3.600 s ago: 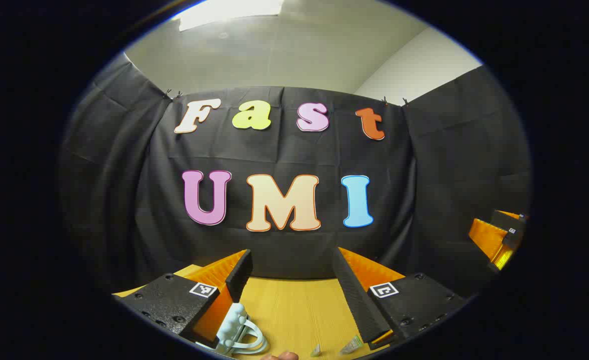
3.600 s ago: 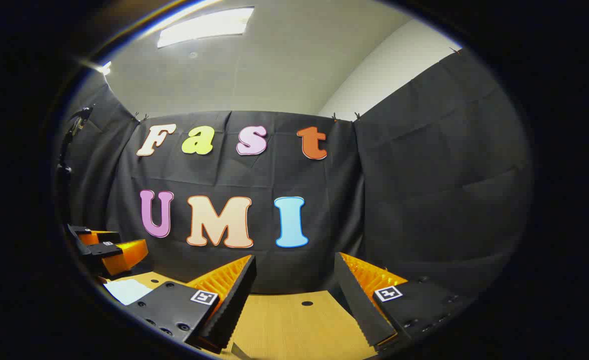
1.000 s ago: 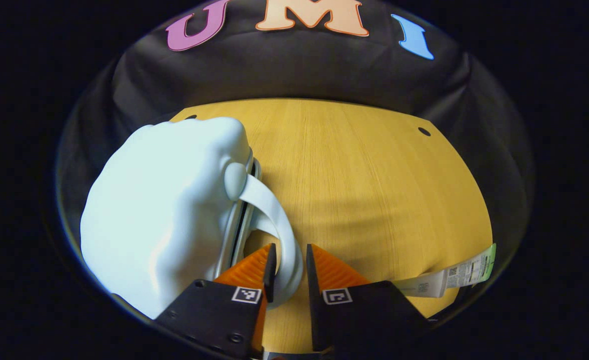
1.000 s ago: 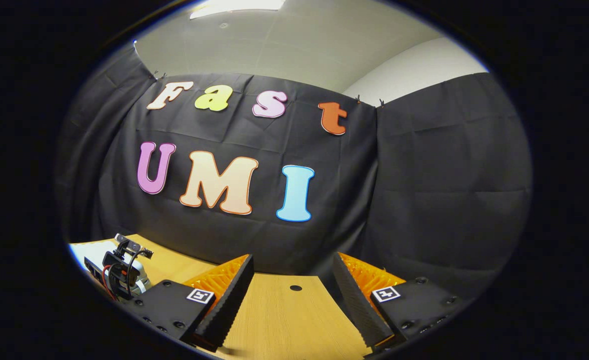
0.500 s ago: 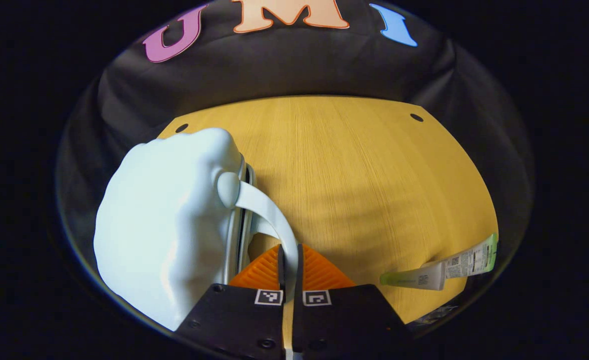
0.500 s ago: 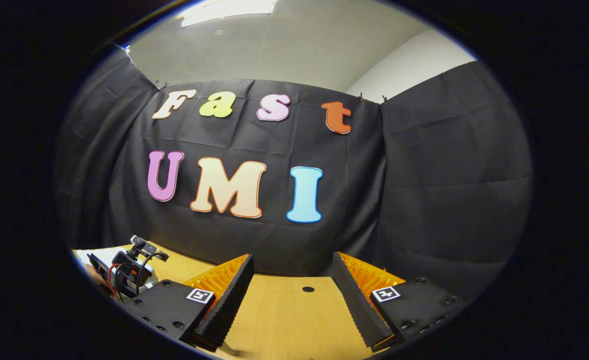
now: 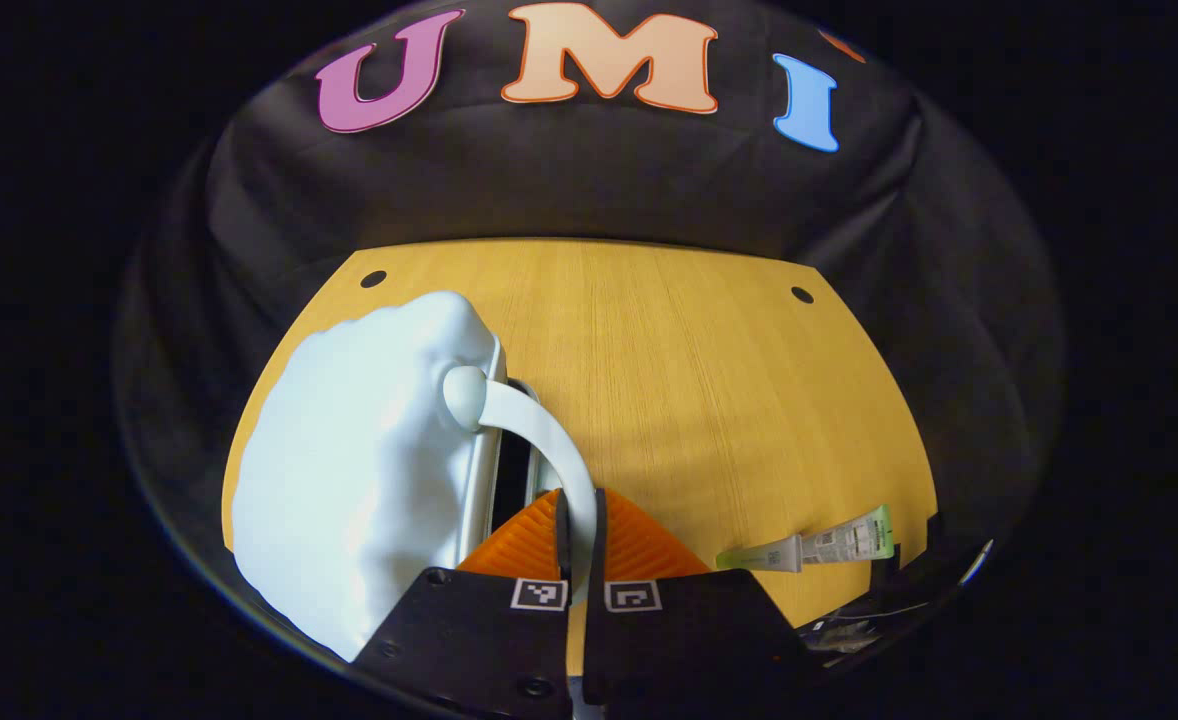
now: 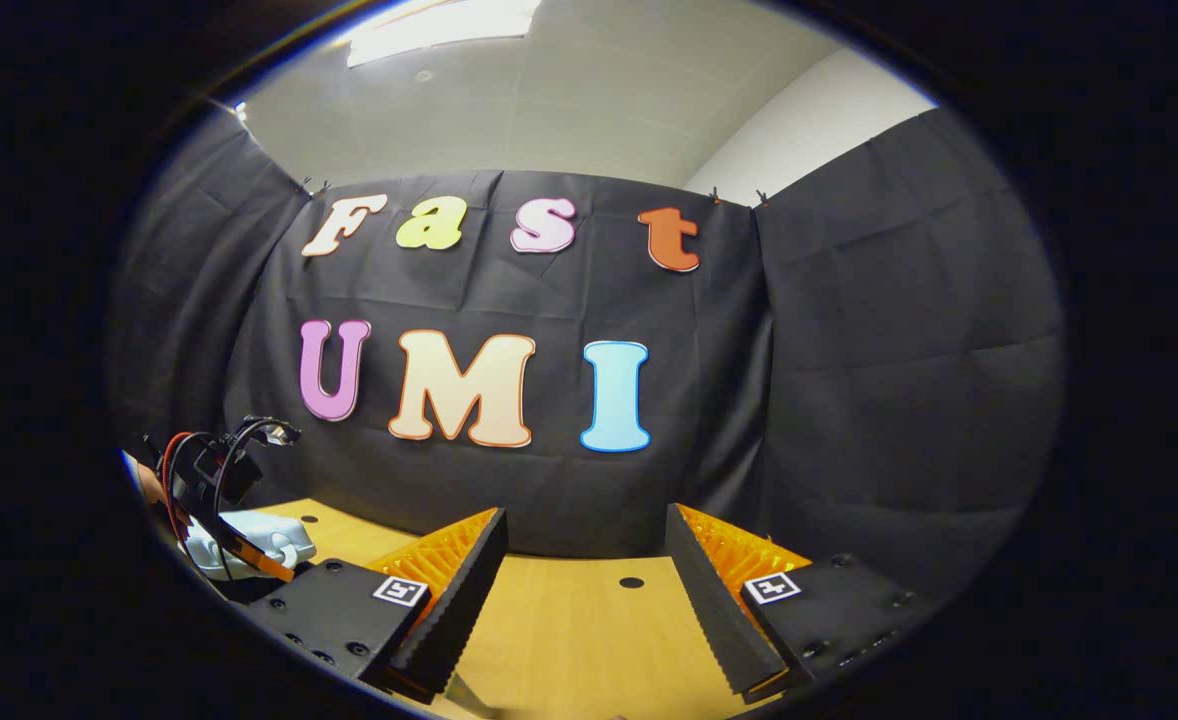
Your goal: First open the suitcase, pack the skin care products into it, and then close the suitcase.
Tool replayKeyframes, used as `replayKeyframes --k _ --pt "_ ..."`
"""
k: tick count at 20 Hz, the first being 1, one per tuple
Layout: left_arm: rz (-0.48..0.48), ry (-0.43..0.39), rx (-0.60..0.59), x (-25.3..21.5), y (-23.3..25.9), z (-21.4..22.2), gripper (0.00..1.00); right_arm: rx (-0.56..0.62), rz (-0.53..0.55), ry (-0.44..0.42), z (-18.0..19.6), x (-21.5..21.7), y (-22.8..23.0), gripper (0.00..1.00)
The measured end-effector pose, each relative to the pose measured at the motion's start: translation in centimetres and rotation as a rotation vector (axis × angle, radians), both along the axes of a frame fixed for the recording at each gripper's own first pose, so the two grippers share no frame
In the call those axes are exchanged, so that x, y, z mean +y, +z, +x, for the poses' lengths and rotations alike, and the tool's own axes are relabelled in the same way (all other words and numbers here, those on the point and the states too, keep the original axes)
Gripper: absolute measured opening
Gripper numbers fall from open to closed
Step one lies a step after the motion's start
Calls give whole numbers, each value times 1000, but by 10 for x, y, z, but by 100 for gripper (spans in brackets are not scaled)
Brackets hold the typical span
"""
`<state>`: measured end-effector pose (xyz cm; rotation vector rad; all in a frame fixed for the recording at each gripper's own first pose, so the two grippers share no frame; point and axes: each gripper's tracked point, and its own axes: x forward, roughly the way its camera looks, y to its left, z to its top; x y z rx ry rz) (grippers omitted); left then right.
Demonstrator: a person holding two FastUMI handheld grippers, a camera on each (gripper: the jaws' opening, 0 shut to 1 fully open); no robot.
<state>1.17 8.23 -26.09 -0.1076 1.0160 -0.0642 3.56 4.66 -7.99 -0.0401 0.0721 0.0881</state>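
A pale blue, bumpy hard-shell suitcase lies on the wooden table at the left of the left gripper view. Its seam shows a narrow dark gap. My left gripper is shut on the suitcase's pale blue handle, which arcs from the case edge down between the fingers. A white and green skin care tube lies on the table to the right. In the right gripper view my right gripper hangs open above the table, nothing between its fingers. The suitcase and the left gripper sit far to its left.
The table has two small round holes near its far edge. Black cloth walls close in the booth behind and to the sides. Some small clutter lies at the table's right near corner.
The left gripper closed on the suitcase handle and has lifted it a little; the seam gap has widened. The right gripper has stayed open, shifting only slightly.
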Motion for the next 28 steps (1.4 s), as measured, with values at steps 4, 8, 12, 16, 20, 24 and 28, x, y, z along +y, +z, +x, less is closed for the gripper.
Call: replayKeyframes --k 4,8,12,16,20,24,28 --pt "-23 -19 -63 21 40 1 0 -9 -11 5 -2 36 -1 99" --pt "-60 -10 -139 63 79 4 0 -32 -12 0 -4 67 6 100" --pt "-145 6 -182 104 103 6 0 -40 0 -24 1 97 8 98" --pt "-111 13 -236 161 123 14 0 -54 -1 -37 0 136 8 98" --pt "-71 69 -292 231 137 20 0 -61 6 -40 -6 172 7 100" --pt "-52 110 -324 284 132 25 0 -50 -2 -33 -5 198 3 100" --pt "-12 121 -361 329 127 29 0 -38 4 -44 -4 214 2 98"
